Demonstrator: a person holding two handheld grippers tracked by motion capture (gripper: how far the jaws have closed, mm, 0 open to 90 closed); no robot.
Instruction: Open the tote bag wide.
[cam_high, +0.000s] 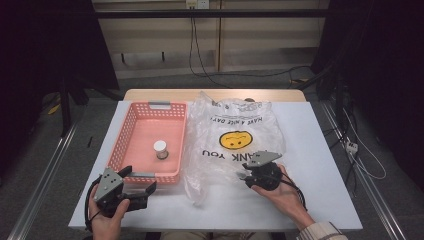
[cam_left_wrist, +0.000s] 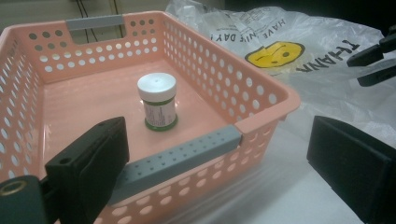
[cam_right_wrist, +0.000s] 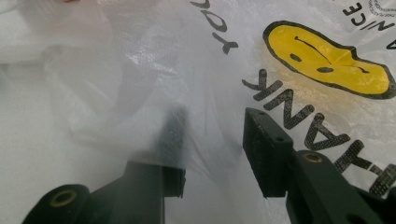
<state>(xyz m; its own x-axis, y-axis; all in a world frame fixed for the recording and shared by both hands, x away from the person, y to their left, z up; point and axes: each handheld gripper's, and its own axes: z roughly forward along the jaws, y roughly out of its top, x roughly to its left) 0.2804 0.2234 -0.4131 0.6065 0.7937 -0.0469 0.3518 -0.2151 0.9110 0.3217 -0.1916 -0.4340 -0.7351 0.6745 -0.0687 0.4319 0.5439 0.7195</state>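
The right gripper (cam_right_wrist: 215, 154) has one jaw under the plastic bag's (cam_high: 240, 130) film on the worktop, jaws apart; thin film could slip out. Left gripper (cam_high: 131, 184) gapes idle

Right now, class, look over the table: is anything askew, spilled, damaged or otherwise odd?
Nothing is spilled or broken. The small bottle stands upright in the pink basket. The one untidy thing is the plastic bag, crumpled, and a fold of it drapes over one jaw of the right gripper.
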